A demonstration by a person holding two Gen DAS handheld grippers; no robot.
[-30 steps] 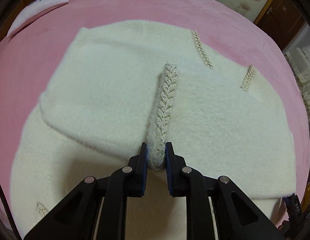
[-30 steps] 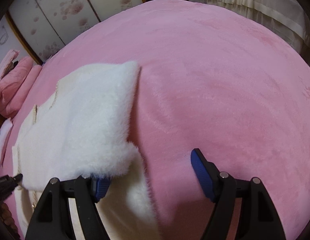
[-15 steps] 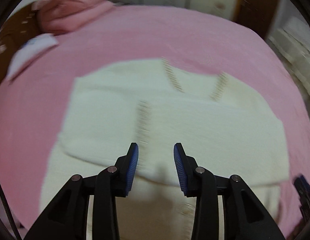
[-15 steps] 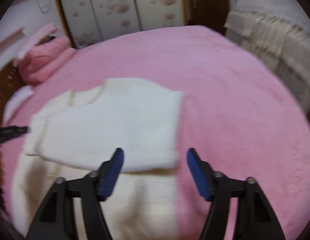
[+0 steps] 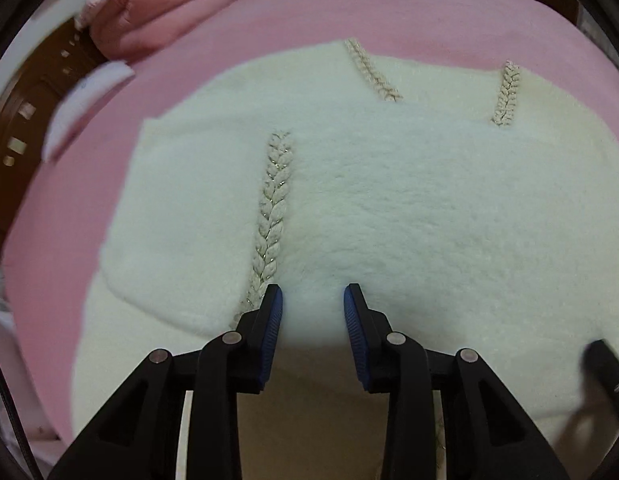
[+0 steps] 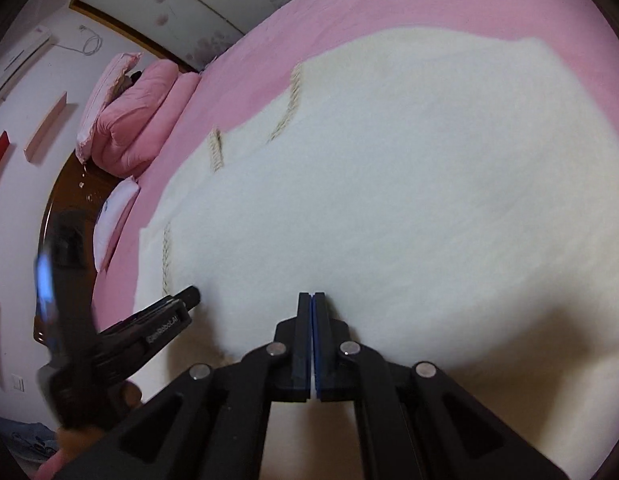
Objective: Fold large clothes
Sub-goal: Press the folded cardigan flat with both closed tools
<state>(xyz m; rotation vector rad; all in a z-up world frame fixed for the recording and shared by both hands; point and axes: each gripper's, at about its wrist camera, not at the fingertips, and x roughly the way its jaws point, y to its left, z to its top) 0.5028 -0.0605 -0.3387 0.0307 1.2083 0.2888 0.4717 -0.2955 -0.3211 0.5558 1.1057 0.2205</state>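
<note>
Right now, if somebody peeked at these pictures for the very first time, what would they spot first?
A big fluffy cream-white garment spread over the pink plush bed cover fills both views. A shiny braided trim strip runs down its folded flap toward the left gripper, whose blue-padded jaws stand open just above the fleece. The right gripper is pressed shut over the garment's near edge, and pink pillows pile up at the bed's far left.
</note>
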